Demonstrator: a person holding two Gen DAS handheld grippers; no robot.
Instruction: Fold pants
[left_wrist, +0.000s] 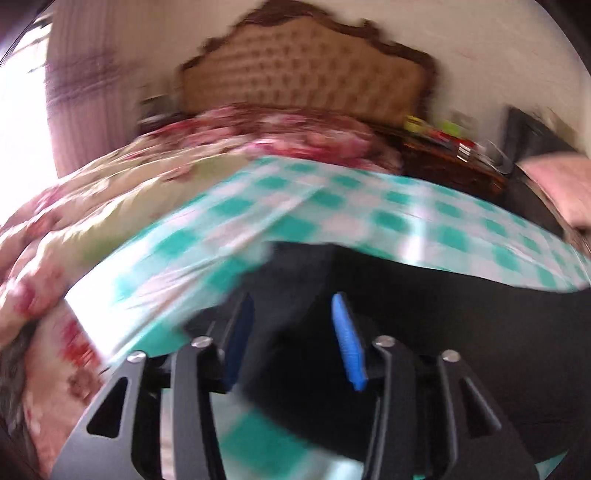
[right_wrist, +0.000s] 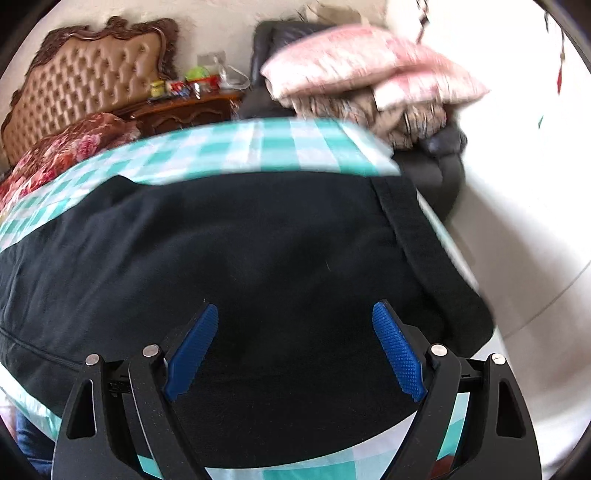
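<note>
Both tongs hover over black pants (right_wrist: 258, 236) spread on a bed's teal-and-white checked sheet (right_wrist: 266, 144): the right tongs (right_wrist: 293, 350) stand wide apart and released, nothing between the blue pads, above the broad dark cloth near its waistband end. The left tongs (left_wrist: 293, 339), seen through heavy blur, are part-open over the pants' edge; whether they pinch any cloth cannot be told. The garment looks flat, perhaps already halved lengthwise, so most of the folding seems still ahead. Beyond lie a floral quilt (left_wrist: 110, 206) and tufted headboard (left_wrist: 303, 70).
</note>
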